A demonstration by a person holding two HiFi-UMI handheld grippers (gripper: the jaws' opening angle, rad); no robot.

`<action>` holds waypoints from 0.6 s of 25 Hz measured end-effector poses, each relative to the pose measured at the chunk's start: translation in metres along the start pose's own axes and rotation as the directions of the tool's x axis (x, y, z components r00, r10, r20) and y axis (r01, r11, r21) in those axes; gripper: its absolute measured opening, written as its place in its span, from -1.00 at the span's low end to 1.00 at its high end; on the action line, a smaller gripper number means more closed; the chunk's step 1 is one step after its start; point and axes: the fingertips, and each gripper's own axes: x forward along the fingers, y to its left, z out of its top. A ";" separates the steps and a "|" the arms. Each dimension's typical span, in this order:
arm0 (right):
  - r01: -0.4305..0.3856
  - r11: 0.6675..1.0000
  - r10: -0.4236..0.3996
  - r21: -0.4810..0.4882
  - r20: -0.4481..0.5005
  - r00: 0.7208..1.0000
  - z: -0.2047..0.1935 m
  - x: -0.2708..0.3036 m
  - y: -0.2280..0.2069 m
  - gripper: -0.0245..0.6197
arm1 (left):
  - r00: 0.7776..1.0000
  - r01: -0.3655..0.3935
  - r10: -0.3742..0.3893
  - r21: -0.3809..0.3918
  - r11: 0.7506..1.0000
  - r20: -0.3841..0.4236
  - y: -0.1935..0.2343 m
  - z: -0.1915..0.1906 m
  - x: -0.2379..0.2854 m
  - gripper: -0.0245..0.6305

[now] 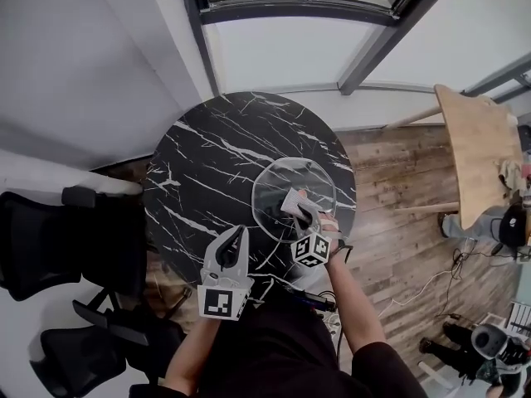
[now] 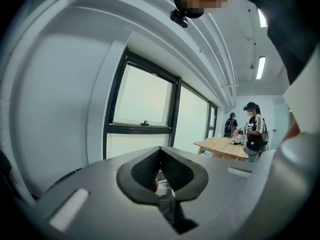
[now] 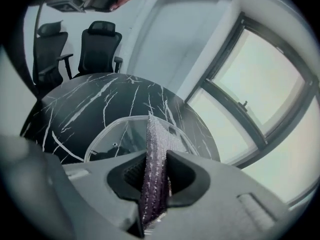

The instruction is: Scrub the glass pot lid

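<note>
A round glass pot lid (image 1: 286,191) (image 3: 116,138) lies flat on the black marble table (image 1: 216,164), towards its right front. My right gripper (image 1: 309,219) (image 3: 156,170) is shut on a silvery-purple scrubbing pad (image 1: 294,200) (image 3: 155,164), which stands upright between the jaws over the lid's near side. My left gripper (image 1: 236,247) (image 2: 159,171) hovers at the table's front edge, left of the lid, tilted up towards the window; its jaws are shut with nothing between them.
Black office chairs (image 1: 50,247) (image 3: 97,46) stand left of the table. A wooden table (image 1: 477,156) (image 2: 225,146) with people beside it is at the right. Windows (image 1: 299,48) run along the far wall. Cables lie on the wood floor (image 1: 415,264).
</note>
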 end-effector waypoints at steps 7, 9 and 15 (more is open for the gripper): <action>-0.061 0.994 0.060 0.093 0.016 0.998 0.005 -0.008 0.011 -0.70 | 1.000 0.011 -0.011 0.005 1.000 0.002 0.004 0.000 -0.012 -0.92; -0.086 0.987 0.083 0.134 0.027 0.996 0.007 -0.011 0.016 -0.70 | 1.000 0.013 -0.013 -0.002 1.000 0.005 0.005 0.000 -0.016 -0.92; -0.194 0.926 0.170 0.324 0.100 0.980 0.013 -0.027 0.028 -0.70 | 1.000 0.028 -0.028 0.009 1.000 0.008 -0.002 0.003 -0.024 -0.92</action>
